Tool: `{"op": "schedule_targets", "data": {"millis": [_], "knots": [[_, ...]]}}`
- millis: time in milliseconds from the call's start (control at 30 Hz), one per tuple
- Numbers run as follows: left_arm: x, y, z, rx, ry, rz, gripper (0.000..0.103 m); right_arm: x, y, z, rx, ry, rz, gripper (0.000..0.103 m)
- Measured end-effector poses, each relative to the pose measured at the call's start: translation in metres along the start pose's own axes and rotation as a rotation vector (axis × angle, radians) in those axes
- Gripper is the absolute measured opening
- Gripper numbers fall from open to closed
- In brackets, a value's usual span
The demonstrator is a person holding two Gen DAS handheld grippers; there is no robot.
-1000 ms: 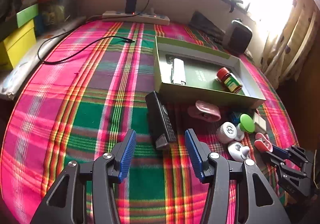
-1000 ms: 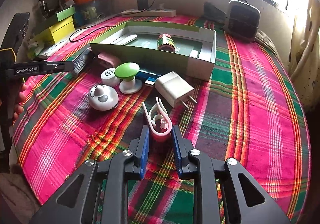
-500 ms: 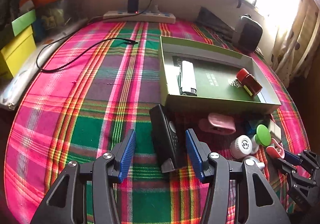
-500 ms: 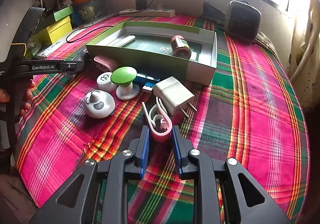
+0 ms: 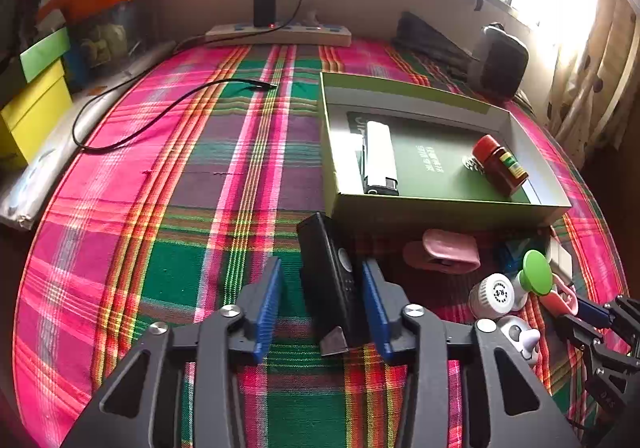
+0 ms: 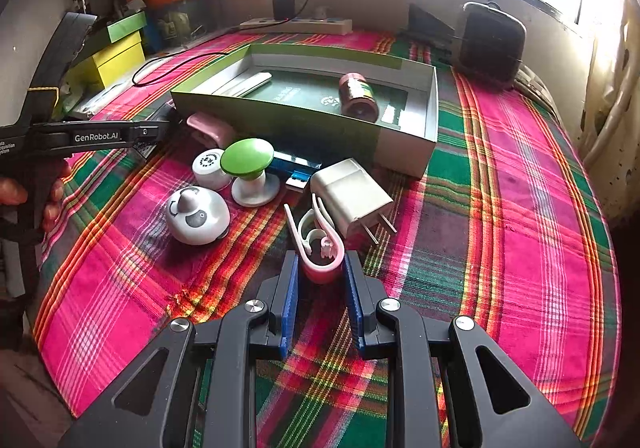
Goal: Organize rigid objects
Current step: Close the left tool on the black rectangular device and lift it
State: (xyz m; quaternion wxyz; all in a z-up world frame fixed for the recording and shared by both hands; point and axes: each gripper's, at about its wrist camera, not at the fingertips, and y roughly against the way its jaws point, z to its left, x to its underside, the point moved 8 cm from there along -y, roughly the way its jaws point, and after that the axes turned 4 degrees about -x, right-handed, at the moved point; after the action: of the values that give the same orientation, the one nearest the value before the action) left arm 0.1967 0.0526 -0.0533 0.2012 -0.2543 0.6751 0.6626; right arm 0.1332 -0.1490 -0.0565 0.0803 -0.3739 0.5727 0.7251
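Observation:
A black remote (image 5: 330, 272) lies on the plaid cloth between the blue pads of my left gripper (image 5: 321, 264). Its jaws are closing; the right pad is at the remote's side and a gap shows at the left pad. My right gripper (image 6: 320, 256) is shut on a pink-and-white clip (image 6: 322, 248) resting on the cloth. Behind stands the open green box (image 5: 440, 208) holding a white bar-shaped item (image 5: 380, 156) and a red jar (image 5: 500, 164) on its side. In the right wrist view the left gripper (image 6: 148, 134) reaches in from the left, held by a hand.
Loose in front of the box are a pink holder (image 5: 444, 252), a white cap (image 6: 208, 166), a green-topped knob (image 6: 248, 162), a panda-faced dome (image 6: 198, 216), a white charger plug (image 6: 352, 196) and a blue item (image 6: 296, 168). A black cable (image 5: 160, 116) and power strip (image 5: 280, 34) lie behind.
My left gripper came forward around the black remote and its jaws narrowed. The red jar rolled to the right inside the box. The right gripper stayed shut on the clip.

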Motion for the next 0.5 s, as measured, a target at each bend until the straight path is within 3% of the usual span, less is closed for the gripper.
{"op": "schedule_targets", "data": {"millis": [67, 500], "knots": [[0.0002, -0.0001, -0.0002, 0.000, -0.003, -0.001, 0.029, 0.0000, 0.0000, -0.0001, 0.001, 0.001, 0.000, 0.023], [0.0007, 0.0014, 0.0004, -0.001, 0.001, -0.003, 0.028, -0.0004, -0.0001, -0.0001, 0.000, 0.001, 0.000, 0.023]]}}
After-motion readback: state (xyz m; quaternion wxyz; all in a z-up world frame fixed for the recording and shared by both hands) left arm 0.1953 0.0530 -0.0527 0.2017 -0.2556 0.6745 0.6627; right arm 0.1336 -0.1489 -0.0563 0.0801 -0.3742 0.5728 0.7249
